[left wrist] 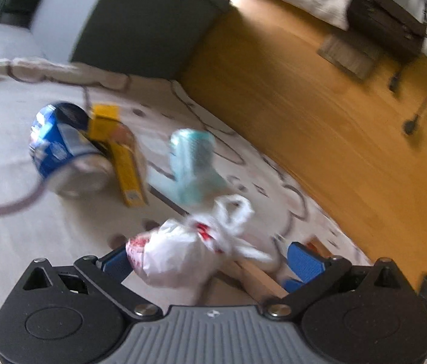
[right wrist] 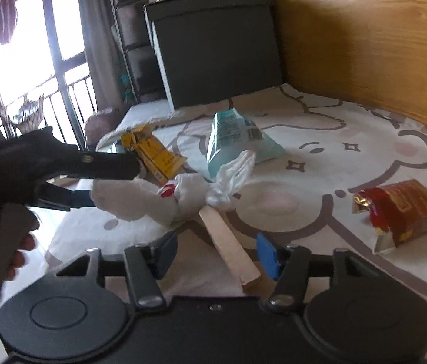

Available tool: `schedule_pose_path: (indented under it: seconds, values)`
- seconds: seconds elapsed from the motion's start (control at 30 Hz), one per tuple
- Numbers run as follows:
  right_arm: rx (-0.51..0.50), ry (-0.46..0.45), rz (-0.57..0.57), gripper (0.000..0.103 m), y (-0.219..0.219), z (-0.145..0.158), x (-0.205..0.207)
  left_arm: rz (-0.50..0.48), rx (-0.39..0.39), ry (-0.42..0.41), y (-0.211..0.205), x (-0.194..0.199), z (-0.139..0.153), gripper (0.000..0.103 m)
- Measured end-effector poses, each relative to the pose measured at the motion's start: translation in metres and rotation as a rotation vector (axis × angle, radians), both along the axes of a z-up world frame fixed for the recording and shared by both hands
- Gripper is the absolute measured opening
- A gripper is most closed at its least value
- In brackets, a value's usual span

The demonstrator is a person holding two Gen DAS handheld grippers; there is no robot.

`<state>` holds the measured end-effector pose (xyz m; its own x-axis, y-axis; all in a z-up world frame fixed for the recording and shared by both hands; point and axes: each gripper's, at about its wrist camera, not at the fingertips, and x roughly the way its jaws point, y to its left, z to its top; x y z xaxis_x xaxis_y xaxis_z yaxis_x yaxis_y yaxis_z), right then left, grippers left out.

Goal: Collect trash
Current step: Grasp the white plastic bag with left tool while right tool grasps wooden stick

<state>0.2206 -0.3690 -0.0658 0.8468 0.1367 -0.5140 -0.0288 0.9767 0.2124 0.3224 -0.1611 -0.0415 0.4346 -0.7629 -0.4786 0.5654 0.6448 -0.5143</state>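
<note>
Left wrist view: left gripper (left wrist: 207, 257) spread wide, low over the bear-print rug (left wrist: 16, 227). Knotted white plastic bag (left wrist: 180, 257) between the blue pads (left wrist: 304, 261), body up against one pad, other pad clear of it. Not clamped as far as visible. Pale wooden block (left wrist: 258, 279) on the rug just under and behind the bag. Further out: blue can (left wrist: 61, 148) on its side, touching a yellow carton (left wrist: 125, 163); teal packet (left wrist: 195, 163) just beside them. Heavy blur, labels unreadable.

Right wrist view: right gripper (right wrist: 216, 251) at medium width, one pad either side of the wooden block, gap on both sides, nothing gripped. Bag lying at the far end of the block, touching it. Left gripper coming in from the left edge with a hand (right wrist: 16, 242) on its grip, bag at its fingertips. Torn red carton (right wrist: 401, 212) with foil spilling out, well apart on the rug. Yellow carton and teal packet behind the bag.

Progress, as a judgement: early. Every visible piece of trash on the rug, nothing lifted, no bin or collection bag in either view. Likely current step: grabbing bag and block. Remaining: can, yellow carton, teal packet, red carton.
</note>
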Motion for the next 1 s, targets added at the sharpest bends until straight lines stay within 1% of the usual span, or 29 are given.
schedule_pose_path:
  seconds: [0.07, 0.1, 0.13, 0.23, 0.43, 0.57, 0.67, 0.73, 1.0]
  values:
    - [-0.004, 0.018, 0.0, 0.048, 0.0, -0.002, 0.003, -0.039, 0.005, 0.018, -0.002, -0.007, 0.001, 0.103]
    - [0.0, 0.022, -0.003, 0.042, -0.001, -0.003, 0.003, -0.055, 0.01, 0.023, -0.005, -0.01, 0.0, 0.103]
    - [0.003, 0.022, -0.006, 0.034, -0.002, -0.003, 0.002, -0.071, 0.02, 0.026, -0.006, -0.014, 0.0, 0.103]
    - [0.012, 0.023, -0.006, 0.021, -0.004, 0.0, -0.004, -0.099, 0.062, 0.016, -0.012, -0.023, 0.004, 0.103]
    - [0.02, 0.021, -0.016, 0.017, -0.007, 0.004, -0.021, -0.134, 0.175, 0.015, -0.022, -0.029, 0.016, 0.102]
    - [0.051, 0.016, -0.006, 0.015, -0.008, 0.005, -0.034, -0.164, 0.241, -0.013, -0.026, -0.028, 0.029, 0.096]
    - [0.069, 0.013, 0.001, 0.015, -0.008, 0.004, -0.04, -0.18, 0.285, -0.015, -0.031, -0.023, 0.038, 0.094]
    - [0.078, 0.008, 0.009, 0.015, -0.009, 0.004, -0.044, -0.182, 0.323, -0.022, -0.036, -0.018, 0.043, 0.094]
    - [0.133, -0.013, 0.026, 0.015, -0.014, 0.004, -0.055, -0.162, 0.509, -0.095, -0.065, 0.004, 0.068, 0.094]
